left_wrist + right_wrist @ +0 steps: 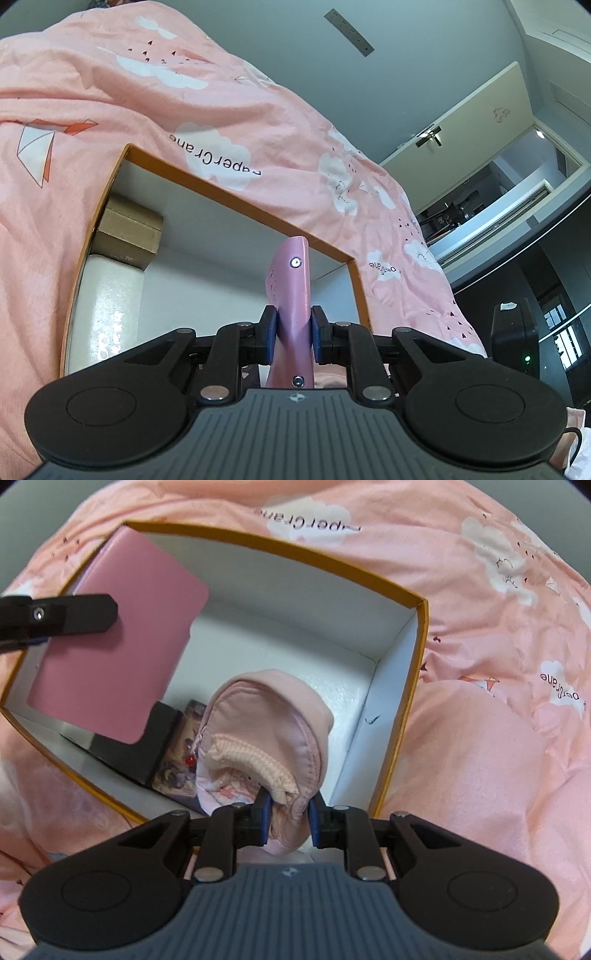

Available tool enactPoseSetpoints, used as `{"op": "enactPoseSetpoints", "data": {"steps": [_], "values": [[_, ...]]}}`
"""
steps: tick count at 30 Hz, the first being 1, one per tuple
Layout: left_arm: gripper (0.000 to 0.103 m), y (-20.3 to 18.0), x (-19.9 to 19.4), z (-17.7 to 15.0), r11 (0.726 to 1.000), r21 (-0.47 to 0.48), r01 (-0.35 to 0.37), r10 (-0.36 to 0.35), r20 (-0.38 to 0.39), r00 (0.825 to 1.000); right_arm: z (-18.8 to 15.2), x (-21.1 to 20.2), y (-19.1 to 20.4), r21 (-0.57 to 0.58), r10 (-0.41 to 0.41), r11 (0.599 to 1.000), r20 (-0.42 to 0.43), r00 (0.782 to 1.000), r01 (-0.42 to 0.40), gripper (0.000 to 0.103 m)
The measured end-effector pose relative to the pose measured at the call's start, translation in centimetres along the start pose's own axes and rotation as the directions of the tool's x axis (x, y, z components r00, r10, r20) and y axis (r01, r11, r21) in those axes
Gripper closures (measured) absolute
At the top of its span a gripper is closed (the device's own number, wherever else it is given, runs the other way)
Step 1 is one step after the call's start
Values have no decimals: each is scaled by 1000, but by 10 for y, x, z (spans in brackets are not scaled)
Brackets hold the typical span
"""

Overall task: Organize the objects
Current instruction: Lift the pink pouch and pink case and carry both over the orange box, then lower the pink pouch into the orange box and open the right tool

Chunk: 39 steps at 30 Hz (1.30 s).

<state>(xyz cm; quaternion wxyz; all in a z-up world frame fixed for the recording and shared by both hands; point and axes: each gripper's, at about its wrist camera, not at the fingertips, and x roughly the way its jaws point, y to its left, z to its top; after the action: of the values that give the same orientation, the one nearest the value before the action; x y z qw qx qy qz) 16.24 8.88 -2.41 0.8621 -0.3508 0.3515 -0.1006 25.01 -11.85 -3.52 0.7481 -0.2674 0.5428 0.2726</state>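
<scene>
Pink cloud-print bedding [498,738] surrounds an orange-rimmed box [419,657] with a white interior. Over its left part my left gripper [293,328] is clamped on a flat pink case [291,291], held edge-on; my right gripper [287,818] pinches the lower edge of a pink pouch [273,731] over the box's middle. Inside lie a black item [136,753], a patterned card [181,753] and a brown carton [129,230].

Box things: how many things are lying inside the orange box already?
4 visible: brown carton and white pack at one end, black box and picture card at the other. More may be hidden.
</scene>
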Motion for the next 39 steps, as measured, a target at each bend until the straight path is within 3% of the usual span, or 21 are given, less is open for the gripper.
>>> {"op": "enactPoseSetpoints", "data": {"steps": [9, 17, 23, 31, 39], "values": [[82, 7, 8, 1, 1000, -17, -6, 6, -20, 1000, 5, 19, 7, -132, -84, 989, -105, 991, 69, 78], [82, 10, 12, 3, 1000, -19, -16, 16, -26, 1000, 6, 24, 16, -225, -145, 966, -76, 986, 125, 71], [82, 13, 14, 6, 999, -22, -24, 23, -26, 999, 4, 13, 16, -236, -126, 965, -33, 992, 114, 54], [82, 15, 18, 12, 999, -21, -30, 29, -28, 999, 6, 4, 16, -252, -75, 964, 35, 997, 82, 55], [82, 11, 29, 22, 999, -2, -39, 39, -37, 999, 34, 24, 19, -250, -5, 968, 101, 995, 31, 59]]}}
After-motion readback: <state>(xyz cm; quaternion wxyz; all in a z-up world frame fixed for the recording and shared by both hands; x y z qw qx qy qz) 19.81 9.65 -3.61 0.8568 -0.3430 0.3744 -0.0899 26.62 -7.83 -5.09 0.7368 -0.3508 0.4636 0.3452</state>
